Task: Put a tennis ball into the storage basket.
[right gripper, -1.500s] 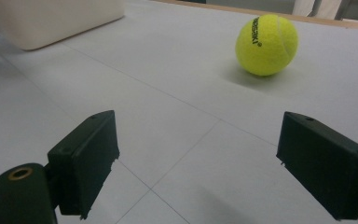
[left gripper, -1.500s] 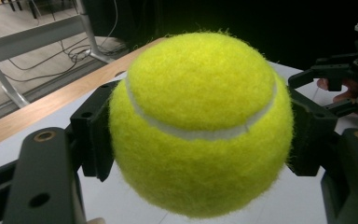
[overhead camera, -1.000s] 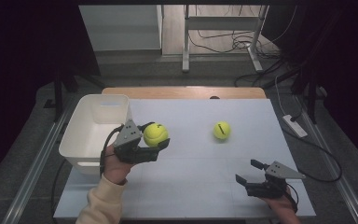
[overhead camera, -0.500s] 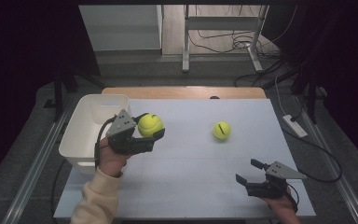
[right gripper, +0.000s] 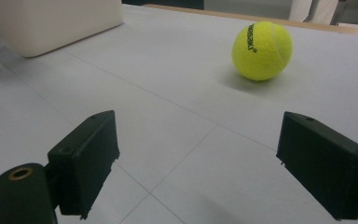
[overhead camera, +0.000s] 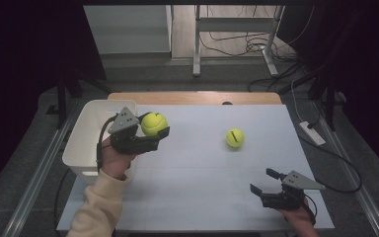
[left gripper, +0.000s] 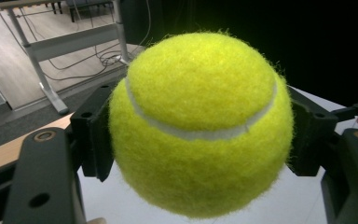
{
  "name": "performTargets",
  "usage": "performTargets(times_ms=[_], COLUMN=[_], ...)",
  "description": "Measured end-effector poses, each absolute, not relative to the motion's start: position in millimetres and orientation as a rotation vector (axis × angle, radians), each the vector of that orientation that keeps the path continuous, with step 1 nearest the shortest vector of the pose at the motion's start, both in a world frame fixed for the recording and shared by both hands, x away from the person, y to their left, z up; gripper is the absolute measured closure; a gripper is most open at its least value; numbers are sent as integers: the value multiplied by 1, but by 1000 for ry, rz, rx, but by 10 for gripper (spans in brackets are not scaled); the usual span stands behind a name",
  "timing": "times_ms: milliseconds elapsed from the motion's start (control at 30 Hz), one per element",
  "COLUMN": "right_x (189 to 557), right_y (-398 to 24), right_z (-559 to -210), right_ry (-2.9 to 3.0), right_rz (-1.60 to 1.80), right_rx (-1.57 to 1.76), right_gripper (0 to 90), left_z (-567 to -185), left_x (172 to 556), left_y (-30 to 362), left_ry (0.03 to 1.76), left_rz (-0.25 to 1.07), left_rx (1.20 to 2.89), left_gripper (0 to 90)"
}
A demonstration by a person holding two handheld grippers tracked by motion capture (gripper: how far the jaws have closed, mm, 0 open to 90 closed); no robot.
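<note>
I am squeezing a tennis ball (overhead camera: pixel 154 123) in my left gripper (overhead camera: pixel 148 132), just beside the white bin (overhead camera: pixel 81 148). If I am letting go too early, it could be bouncing off the bin's rim. My right gripper (overhead camera: pixel 262 181) is waiting wide apart, holding nothing.

A bin (overhead camera: pixel 86 143) stands at the worktop's (overhead camera: pixel 197 168) left edge. Just right of it the left gripper (overhead camera: pixel 150 132) holds a ball (overhead camera: pixel 154 123) above the worktop. A second ball (overhead camera: pixel 234 138) lies right of centre. The right gripper (overhead camera: pixel 265 182) sits near the front right corner, well apart from it.
</note>
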State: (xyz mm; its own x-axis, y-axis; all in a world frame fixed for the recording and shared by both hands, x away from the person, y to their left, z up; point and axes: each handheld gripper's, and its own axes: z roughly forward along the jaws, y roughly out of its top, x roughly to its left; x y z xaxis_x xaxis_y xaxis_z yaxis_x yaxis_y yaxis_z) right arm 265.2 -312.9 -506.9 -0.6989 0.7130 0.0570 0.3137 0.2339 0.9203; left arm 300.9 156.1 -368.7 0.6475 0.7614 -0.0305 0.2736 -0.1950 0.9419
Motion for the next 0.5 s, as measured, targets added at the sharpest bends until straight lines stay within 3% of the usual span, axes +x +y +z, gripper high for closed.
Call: performTargets(times_ms=[500], right_x=[266], right_y=[-314], right_z=[-507], right_ry=[2131], right_rz=[1459], right_rx=[959], right_gripper=[126], left_z=[-365], left_x=[313], left_y=[172], left_ry=[899], left_rz=[564], left_rx=[1736], left_gripper=[262])
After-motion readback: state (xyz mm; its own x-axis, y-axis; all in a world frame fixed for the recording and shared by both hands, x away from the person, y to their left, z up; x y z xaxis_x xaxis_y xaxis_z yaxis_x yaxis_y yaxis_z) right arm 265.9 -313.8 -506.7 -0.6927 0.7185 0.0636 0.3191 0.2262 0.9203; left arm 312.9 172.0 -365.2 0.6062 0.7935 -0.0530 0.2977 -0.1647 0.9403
